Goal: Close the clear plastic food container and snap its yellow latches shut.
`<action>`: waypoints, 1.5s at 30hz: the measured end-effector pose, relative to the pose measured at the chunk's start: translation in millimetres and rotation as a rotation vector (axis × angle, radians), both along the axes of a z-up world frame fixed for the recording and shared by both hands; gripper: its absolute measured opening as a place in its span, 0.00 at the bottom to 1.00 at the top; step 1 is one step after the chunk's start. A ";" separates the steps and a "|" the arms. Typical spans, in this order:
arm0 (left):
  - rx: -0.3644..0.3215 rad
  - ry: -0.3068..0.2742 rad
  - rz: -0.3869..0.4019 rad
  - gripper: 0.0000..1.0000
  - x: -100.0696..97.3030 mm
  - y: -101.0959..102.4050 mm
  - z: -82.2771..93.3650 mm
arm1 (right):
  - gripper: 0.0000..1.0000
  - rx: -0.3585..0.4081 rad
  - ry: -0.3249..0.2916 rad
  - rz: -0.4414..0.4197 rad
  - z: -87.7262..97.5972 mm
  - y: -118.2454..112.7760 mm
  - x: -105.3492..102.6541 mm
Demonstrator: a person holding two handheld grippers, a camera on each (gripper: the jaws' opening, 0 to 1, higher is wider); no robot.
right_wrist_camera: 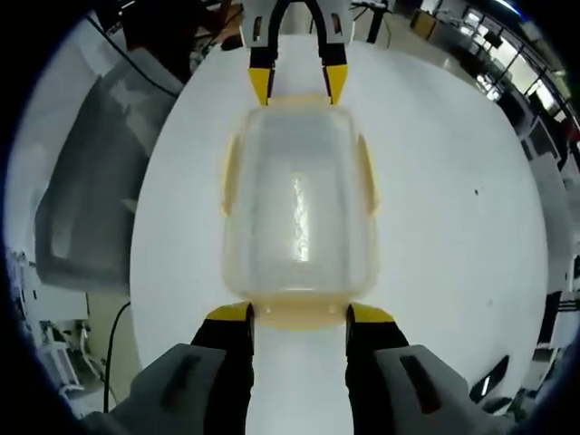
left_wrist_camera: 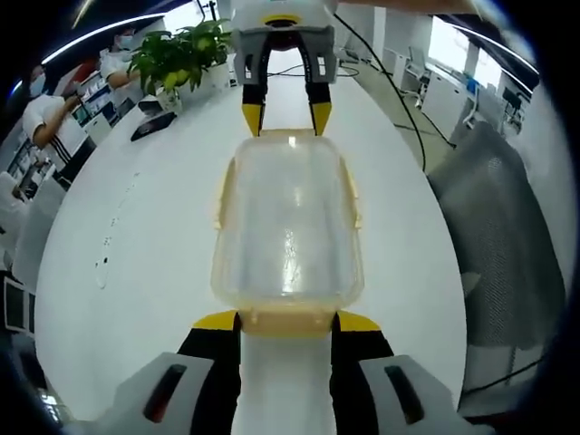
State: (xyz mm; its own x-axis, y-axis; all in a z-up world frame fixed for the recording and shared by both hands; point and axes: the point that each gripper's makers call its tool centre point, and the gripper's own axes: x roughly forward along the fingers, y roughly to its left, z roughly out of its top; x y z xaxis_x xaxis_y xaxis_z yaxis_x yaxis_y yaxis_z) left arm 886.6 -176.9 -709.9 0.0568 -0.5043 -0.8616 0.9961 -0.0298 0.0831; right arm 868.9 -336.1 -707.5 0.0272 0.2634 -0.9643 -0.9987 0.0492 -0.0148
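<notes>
both grippers' spread fingers (left_wrist_camera: 215, 321) (right_wrist_camera: 228, 314) flank opposite end latches of the lidded container (left_wrist_camera: 288, 227) (right_wrist_camera: 299, 213), gripping nothing

Container's (left_wrist_camera: 288, 227) contents too blurred.

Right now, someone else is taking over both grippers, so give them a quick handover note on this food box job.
Left gripper: open, fingers either side of the near end latch of the container.
Right gripper: open, the same at the opposite end; it also shows across the box in the left gripper view.
Container sits on the white table, lid on.
Done: lid placed.
Left: the yellow latches look unsnapped, though I cannot tell for sure; press each shut.
</notes>
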 end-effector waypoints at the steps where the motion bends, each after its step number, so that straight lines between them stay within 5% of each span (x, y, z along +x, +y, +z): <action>1: 0.000 0.000 0.000 0.32 0.3 -0.7 -0.7 | 0.36 0.000 0.001 -0.001 -0.4 -0.9 -0.2; 45: -0.006 0.000 -0.002 0.32 1.1 -6.1 -14.0 | 0.36 -0.014 0.007 0.005 -17.7 -7.2 0.9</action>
